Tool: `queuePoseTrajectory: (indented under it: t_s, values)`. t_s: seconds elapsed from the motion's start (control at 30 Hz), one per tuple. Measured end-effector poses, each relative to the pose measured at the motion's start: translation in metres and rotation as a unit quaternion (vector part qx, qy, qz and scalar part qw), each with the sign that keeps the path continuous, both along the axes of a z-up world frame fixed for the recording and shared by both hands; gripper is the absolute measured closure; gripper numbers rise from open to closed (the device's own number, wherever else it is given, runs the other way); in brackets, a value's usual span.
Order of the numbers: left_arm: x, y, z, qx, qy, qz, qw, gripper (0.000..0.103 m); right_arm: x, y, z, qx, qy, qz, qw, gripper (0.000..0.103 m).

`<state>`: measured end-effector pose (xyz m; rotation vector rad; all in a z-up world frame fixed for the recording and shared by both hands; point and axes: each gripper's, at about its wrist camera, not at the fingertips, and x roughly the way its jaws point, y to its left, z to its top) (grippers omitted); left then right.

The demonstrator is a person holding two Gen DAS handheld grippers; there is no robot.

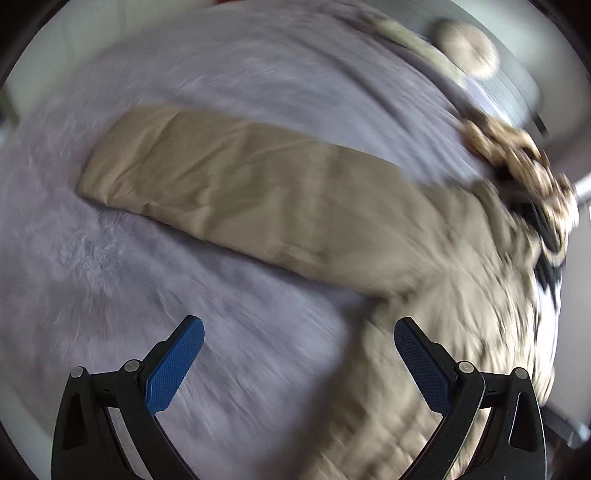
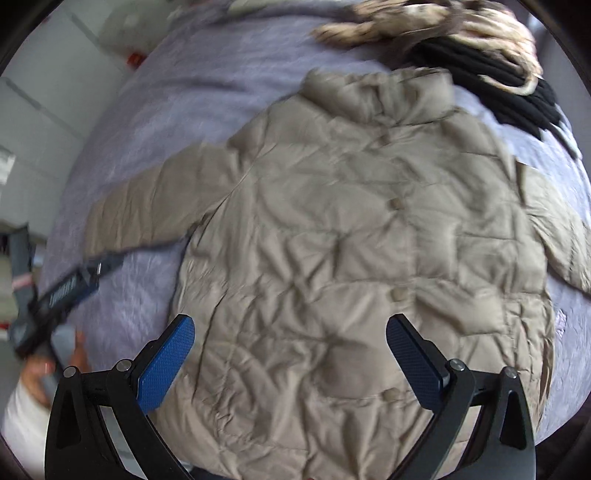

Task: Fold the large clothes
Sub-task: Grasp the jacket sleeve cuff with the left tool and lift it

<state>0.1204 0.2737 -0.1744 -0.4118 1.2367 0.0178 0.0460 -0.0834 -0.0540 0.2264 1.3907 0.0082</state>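
A lilac fuzzy blanket (image 2: pixel 207 122) covers the whole work surface and fills most of both views, its pile blurred in the left wrist picture. On it lies the beige quilted jacket (image 2: pixel 362 229), front up and spread flat, its stand-up collar (image 2: pixel 376 92) pointing away from the right camera and a row of matching buttons running down the middle. One sleeve (image 1: pixel 236 184) stretches out straight across the blanket, well away from the jacket's body; in the left wrist view it crosses the frame from the upper left toward the quilted torso at lower right. The other sleeve (image 2: pixel 554 221) bends down along the jacket's far side.

Just beyond the collar sits a heap of other clothing: a leopard-print fabric (image 2: pixel 424 26) lying over a black ribbed garment (image 2: pixel 509 88), both touching or nearly touching the collar's edge. A round cream cushion (image 1: pixel 467 48) lies farther off, near the blanket's border.

The right gripper (image 2: pixel 291 332) hovers above the jacket's lower front, blue pads spread wide with nothing between them. The left gripper (image 1: pixel 299 332) is likewise spread wide and empty, one finger over bare blanket and the other over the jacket's side edge, below the outstretched sleeve. In the right wrist view the left tool's dark body shows at the left edge, over the blanket beside the sleeve.
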Motion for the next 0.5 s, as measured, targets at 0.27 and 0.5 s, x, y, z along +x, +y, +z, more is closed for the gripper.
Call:
queuePoseTrajectory:
  t_s: [0.27,0.5]
  values:
    - [0.060,0.093,-0.091,-0.100,-0.001,0.116,0.9882,0.000,0.008,0.034,-0.030,-0.008,0.044,0.012,0.999,0.000]
    - [0.091,0.097,-0.079,-0.047,-0.052,0.154,0.9856,0.067,0.018,0.033,-0.040,-0.014,0.039,0.013,0.999,0.000]
